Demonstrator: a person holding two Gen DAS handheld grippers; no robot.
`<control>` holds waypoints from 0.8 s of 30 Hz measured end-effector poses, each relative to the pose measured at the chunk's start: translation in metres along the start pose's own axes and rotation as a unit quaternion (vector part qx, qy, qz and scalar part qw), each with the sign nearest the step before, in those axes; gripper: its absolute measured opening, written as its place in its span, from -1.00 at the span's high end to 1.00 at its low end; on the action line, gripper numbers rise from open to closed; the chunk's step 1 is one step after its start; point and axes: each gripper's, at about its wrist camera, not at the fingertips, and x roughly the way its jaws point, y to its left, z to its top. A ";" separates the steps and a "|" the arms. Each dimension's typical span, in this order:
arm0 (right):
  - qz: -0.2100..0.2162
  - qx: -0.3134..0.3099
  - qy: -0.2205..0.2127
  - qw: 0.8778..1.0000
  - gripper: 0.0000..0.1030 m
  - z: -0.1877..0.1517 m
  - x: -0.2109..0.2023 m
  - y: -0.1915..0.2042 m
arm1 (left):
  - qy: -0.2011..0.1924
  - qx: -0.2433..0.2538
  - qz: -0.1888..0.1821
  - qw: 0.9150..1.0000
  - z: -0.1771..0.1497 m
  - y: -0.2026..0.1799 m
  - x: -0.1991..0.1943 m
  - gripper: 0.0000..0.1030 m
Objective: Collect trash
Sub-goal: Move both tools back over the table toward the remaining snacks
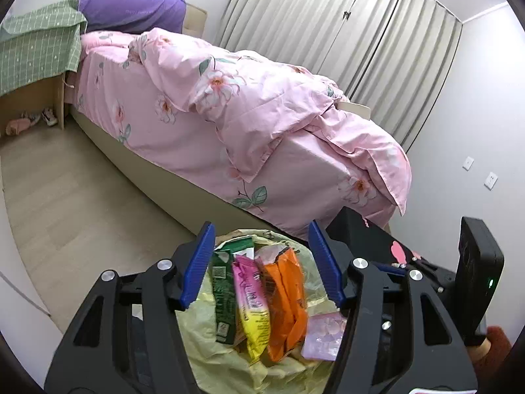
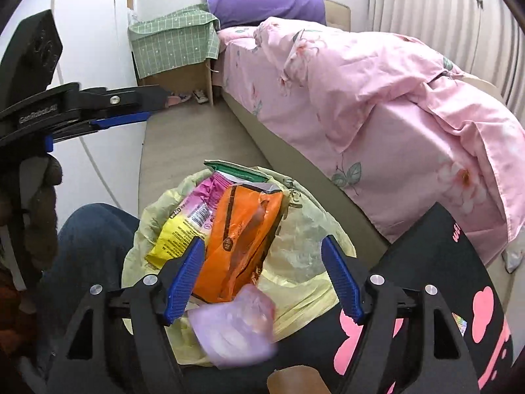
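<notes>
A pale yellow trash bag [image 1: 203, 344] [image 2: 305, 229] stands open on the floor by the bed. Inside lie a green wrapper [image 1: 223, 295], a pink and yellow wrapper [image 1: 252, 302] [image 2: 183, 226] and an orange wrapper [image 1: 285, 295] [image 2: 239, 239]. A lilac packet [image 1: 323, 335] [image 2: 236, 321] lies at the bag's near edge, blurred in the right wrist view. My left gripper [image 1: 261, 226] hovers open over the bag's mouth, nothing between its blue pads. My right gripper [image 2: 262, 241] is open wide above the bag, its pads clear of the lilac packet below.
The bed with its pink floral duvet [image 1: 262, 108] runs along the far side, a purple pillow [image 1: 131, 10] at its head. A green-clothed bedside table [image 1: 36, 49] has slippers under it. A black surface with pink shapes [image 2: 459, 295] lies right of the bag. A jeans-clad leg [image 2: 92, 239] is left.
</notes>
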 end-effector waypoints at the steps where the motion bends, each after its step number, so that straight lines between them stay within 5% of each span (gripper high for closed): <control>1: 0.000 0.006 -0.006 1.000 -0.35 0.001 -0.003 -0.003 | -0.001 0.001 0.001 1.000 0.000 0.001 -0.002 -0.09; 7: -0.019 0.040 -0.023 0.999 -0.35 -0.006 -0.053 -0.028 | 0.005 0.008 -0.022 1.000 -0.008 -0.010 -0.001 -0.09; 13: -0.121 0.067 -0.049 0.989 -0.35 -0.055 -0.125 -0.052 | 0.043 0.069 -0.096 0.992 -0.036 -0.061 0.013 -0.09; 20: -0.185 0.144 -0.046 0.971 -0.35 -0.133 -0.179 -0.086 | 0.096 0.125 -0.170 0.973 -0.074 -0.130 0.031 -0.11; 24: -0.250 0.217 -0.024 0.943 -0.35 -0.185 -0.199 -0.104 | 0.131 0.172 -0.208 0.954 -0.095 -0.171 0.039 -0.11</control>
